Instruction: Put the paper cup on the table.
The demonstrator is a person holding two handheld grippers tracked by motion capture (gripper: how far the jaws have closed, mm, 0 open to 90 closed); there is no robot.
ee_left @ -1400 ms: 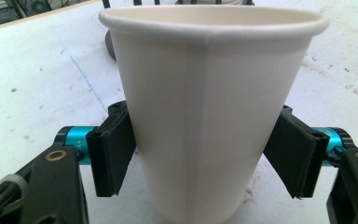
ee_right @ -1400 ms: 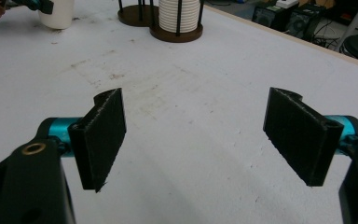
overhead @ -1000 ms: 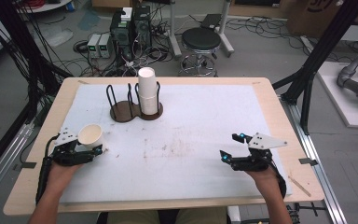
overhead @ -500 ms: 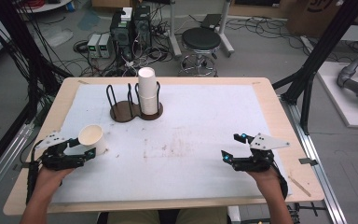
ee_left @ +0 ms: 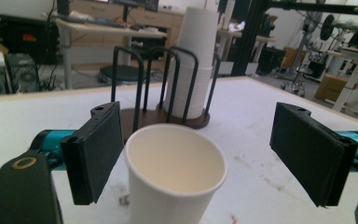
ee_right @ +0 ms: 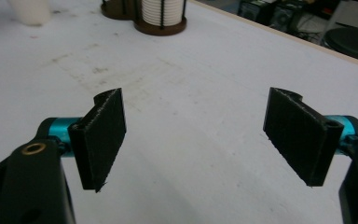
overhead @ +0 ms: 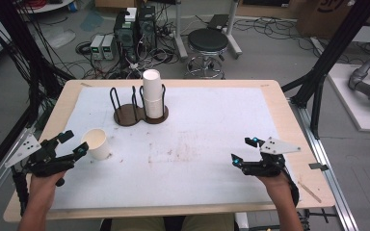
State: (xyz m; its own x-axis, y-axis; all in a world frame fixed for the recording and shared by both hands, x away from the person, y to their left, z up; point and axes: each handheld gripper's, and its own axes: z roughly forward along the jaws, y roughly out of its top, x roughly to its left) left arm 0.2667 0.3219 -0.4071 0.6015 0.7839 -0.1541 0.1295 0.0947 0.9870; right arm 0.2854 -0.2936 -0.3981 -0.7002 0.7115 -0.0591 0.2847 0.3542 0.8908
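Observation:
A white paper cup [overhead: 96, 143] stands upright on the white table cover at the left. My left gripper [overhead: 75, 143] is just to its left. Its jaws have just been opening, and they stand wide apart. In the left gripper view the cup [ee_left: 175, 172] sits low between the two pads [ee_left: 98, 149], and neither pad presses on it. A tall stack of white cups [overhead: 152, 94] fills one slot of the wire cup holder [overhead: 125, 113] at the back. My right gripper [overhead: 241, 150] rests open at the right, with bare table between its pads [ee_right: 105, 135].
The holder's other slot [overhead: 121, 98] is empty. The stack of cups [ee_left: 193, 60] rises beyond the single cup in the left gripper view. The table cover [overhead: 207, 130] is faintly stained in the middle. A stool [overhead: 207, 41] and cables lie on the floor beyond the table.
My left gripper let go of the cup, opened wide and drew back to the left. The cup now stands on the table. The right gripper has not moved.

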